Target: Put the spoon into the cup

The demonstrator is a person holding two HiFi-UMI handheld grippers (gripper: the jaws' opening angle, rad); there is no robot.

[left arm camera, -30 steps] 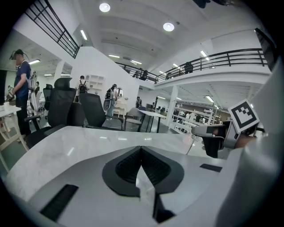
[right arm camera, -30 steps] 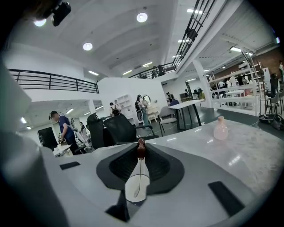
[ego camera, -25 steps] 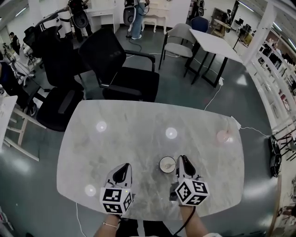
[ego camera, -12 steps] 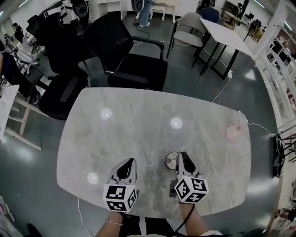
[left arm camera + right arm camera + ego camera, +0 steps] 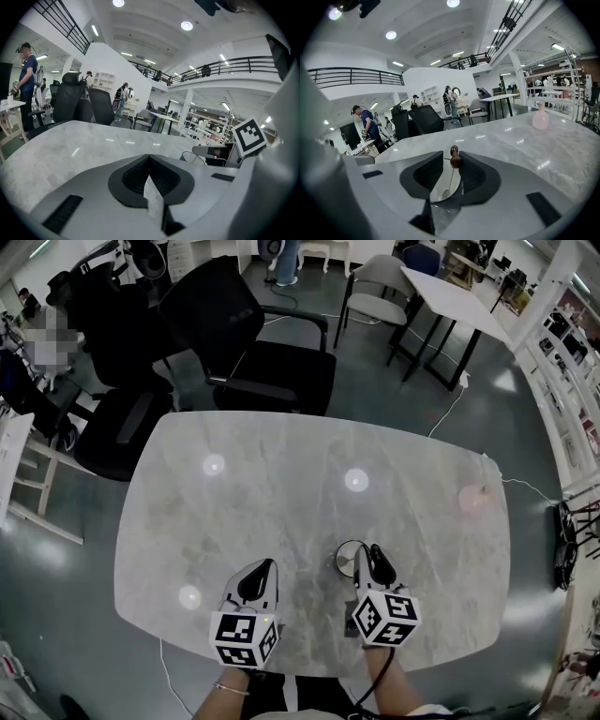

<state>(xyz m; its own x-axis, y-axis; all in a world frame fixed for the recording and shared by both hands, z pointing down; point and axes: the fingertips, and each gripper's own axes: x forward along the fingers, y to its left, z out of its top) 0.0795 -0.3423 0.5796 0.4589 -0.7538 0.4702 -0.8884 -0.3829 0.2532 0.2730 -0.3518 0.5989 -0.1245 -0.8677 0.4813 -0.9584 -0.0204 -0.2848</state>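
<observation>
Left gripper [image 5: 149, 157] is idling well left of the cup [image 5: 344, 556], jaws pressed together on nothing. Right gripper [image 5: 451, 154], the nearer one, is hovering right over that cup. Its jaws have just been opening and are standing spread, the spoon [image 5: 456, 161] rising between them with its long axis near upright, lower end reaching down into the cup, knob close to the right-hand pad.

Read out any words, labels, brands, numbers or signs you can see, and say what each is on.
No readable text in any view.
Left marker cube, right marker cube: black-and-white square patterns, no letters or digits.
Cup, spoon, table: no print visible.
</observation>
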